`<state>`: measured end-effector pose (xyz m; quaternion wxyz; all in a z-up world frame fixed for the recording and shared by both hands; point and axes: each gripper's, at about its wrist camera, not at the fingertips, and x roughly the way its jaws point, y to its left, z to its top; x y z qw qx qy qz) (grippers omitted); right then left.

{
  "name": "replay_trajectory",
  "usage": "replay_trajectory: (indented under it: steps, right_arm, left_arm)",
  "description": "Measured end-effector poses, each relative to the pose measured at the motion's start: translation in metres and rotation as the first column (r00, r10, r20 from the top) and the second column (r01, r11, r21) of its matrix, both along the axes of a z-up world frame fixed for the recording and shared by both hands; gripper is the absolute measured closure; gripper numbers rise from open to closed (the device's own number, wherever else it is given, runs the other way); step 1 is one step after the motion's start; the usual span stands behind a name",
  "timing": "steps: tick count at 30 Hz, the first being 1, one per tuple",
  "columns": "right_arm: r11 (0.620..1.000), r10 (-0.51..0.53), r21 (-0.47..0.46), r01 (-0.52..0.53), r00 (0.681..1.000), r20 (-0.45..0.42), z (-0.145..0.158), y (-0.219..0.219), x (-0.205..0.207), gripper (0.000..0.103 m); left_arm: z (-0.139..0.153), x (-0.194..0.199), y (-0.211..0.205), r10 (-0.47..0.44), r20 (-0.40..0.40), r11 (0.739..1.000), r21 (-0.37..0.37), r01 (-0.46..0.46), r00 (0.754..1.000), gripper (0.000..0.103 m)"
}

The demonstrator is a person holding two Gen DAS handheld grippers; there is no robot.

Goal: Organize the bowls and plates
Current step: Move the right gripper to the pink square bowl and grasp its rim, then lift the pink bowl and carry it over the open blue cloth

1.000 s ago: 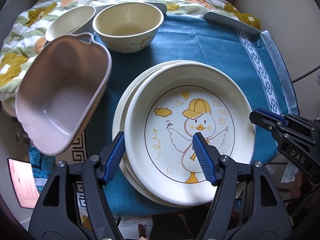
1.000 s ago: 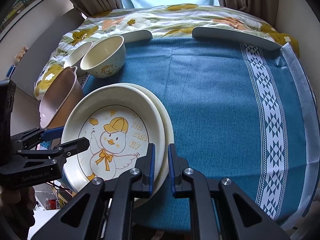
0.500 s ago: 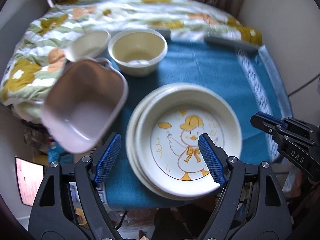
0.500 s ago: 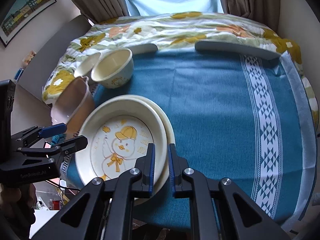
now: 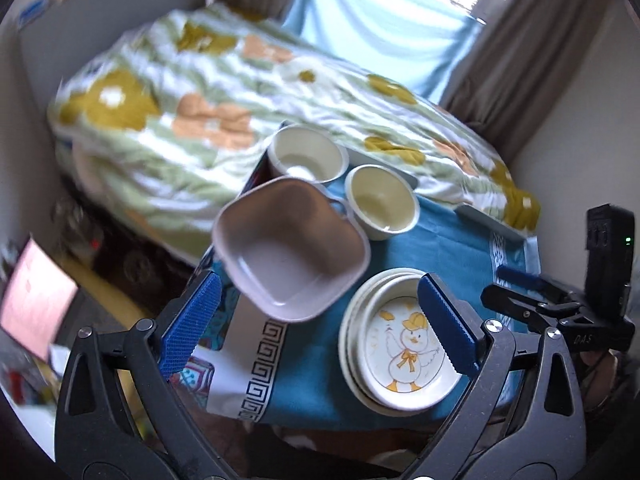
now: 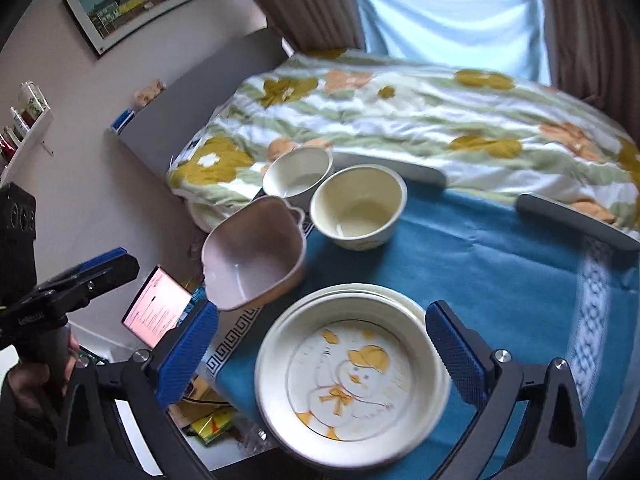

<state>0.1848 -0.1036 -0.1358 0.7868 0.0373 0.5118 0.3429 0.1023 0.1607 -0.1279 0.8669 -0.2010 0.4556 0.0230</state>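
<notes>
A stack of cream plates sits at the near edge of the blue tablecloth. The top plate carries a cartoon duck in a yellow cap; at least one more rim shows beneath it, perhaps two, and the exact count is hard to tell. Beyond the stack stand three bowls. The pink square bowl with small handles sits at the cloth's left edge, overhanging it, tilted. Just beside it, further back, are two round cream bowls: the larger cream bowl on the blue cloth and the smaller cream bowl behind it, near the floral quilt. All three bowls look empty.

The right gripper hangs above the plate stack with its jaws opening, spread wide to either side of the plates; the blue pads touch nothing. The left gripper is also opening and wide, above the table between the pink bowl and the plates in its own view, with nothing pressed between its pads. Each gripper shows at the edge of the other's view, black with blue tips.

Two grey curved pieces lie at the far edge of the blue cloth against the quilt. A lit screen glows below the table on the left.
</notes>
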Motion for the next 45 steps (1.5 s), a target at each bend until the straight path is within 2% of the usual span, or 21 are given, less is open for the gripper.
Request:
replay_trajectory:
  steps: [2, 4, 6, 10, 12, 15, 17, 19, 21, 24, 27, 34, 36, 38, 41, 45]
  right_arm:
    - [1.0, 0.005, 0.03, -0.004, 1.0, -0.028, -0.007, 0.012, 0.01, 0.0]
    - [1.0, -0.002, -0.007, 0.002, 0.999, -0.049, -0.017, 0.029, 0.021, 0.0]
    - [1.0, 0.011, -0.019, -0.013, 0.994, -0.107, -0.032, 0.046, 0.034, 0.0]
    - [0.998, 0.039, -0.041, -0.047, 0.983, -0.179, -0.06, 0.078, 0.057, 0.0]
    - [0.996, 0.054, -0.06, -0.067, 0.979, -0.199, -0.072, 0.089, 0.066, 0.0]
    - [0.992, 0.09, -0.068, -0.108, 0.969, -0.23, -0.088, 0.104, 0.077, 0.016]
    - [0.987, 0.108, -0.086, -0.133, 0.962, -0.25, -0.099, 0.113, 0.082, 0.034]
    - [0.984, 0.118, -0.096, -0.147, 0.957, -0.264, -0.107, 0.119, 0.085, 0.042]
    - [0.984, 0.119, -0.099, -0.15, 0.955, -0.271, -0.111, 0.121, 0.087, 0.047]
    - [0.982, 0.116, -0.113, -0.152, 0.955, -0.272, -0.115, 0.122, 0.087, 0.057]
    - [0.982, 0.109, -0.12, -0.145, 0.957, -0.27, -0.117, 0.121, 0.086, 0.067]
    - [0.986, 0.083, -0.118, -0.119, 0.958, -0.276, -0.119, 0.116, 0.086, 0.068]
    - [0.986, 0.081, -0.121, -0.118, 0.958, -0.275, -0.119, 0.116, 0.085, 0.069]
    - [0.985, 0.082, -0.121, -0.12, 0.956, -0.281, -0.12, 0.119, 0.085, 0.08]
    - [0.985, 0.074, -0.126, -0.114, 0.956, -0.283, -0.121, 0.121, 0.084, 0.087]
    - [0.985, 0.076, -0.128, -0.114, 0.96, -0.27, -0.117, 0.122, 0.079, 0.089]
  left_arm:
    - [-0.017, 0.003, 0.018, 0.032, -0.025, 0.998, -0.055, -0.033, 0.999, 0.004]
    - [-0.037, 0.006, 0.036, 0.071, -0.069, 0.991, -0.11, -0.078, 0.995, 0.005]
    - [-0.057, 0.012, 0.051, 0.103, -0.106, 0.982, -0.149, -0.119, 0.989, 0.005]
    - [-0.094, 0.022, 0.065, 0.132, -0.171, 0.968, -0.191, -0.164, 0.976, 0.005]
    - [-0.106, 0.029, 0.065, 0.123, -0.198, 0.972, -0.175, -0.159, 0.972, 0.005]
    - [-0.12, 0.04, 0.064, 0.105, -0.224, 0.975, -0.169, -0.145, 0.969, 0.005]
    - [-0.128, 0.047, 0.063, 0.087, -0.229, 0.973, -0.191, -0.132, 0.97, 0.005]
    - [-0.135, 0.053, 0.063, 0.069, -0.244, 0.974, -0.194, -0.119, 0.967, 0.009]
    - [-0.142, 0.059, 0.062, 0.056, -0.256, 0.976, -0.19, -0.107, 0.965, 0.025]
    - [-0.146, 0.064, 0.063, 0.049, -0.255, 0.978, -0.183, -0.098, 0.966, 0.042]
    - [-0.144, 0.067, 0.067, 0.053, -0.242, 0.983, -0.157, -0.093, 0.969, 0.047]
    - [-0.136, 0.075, 0.073, 0.046, -0.207, 0.992, -0.109, -0.07, 0.977, 0.051]
    - [-0.137, 0.078, 0.074, 0.042, -0.209, 0.993, -0.099, -0.064, 0.977, 0.066]
    - [-0.139, 0.081, 0.074, 0.037, -0.211, 0.994, -0.095, -0.058, 0.977, 0.079]
    - [-0.14, 0.083, 0.075, 0.037, -0.216, 0.995, -0.087, -0.057, 0.976, 0.082]
    - [-0.134, 0.082, 0.07, 0.031, -0.214, 0.999, -0.036, -0.04, 0.976, 0.082]
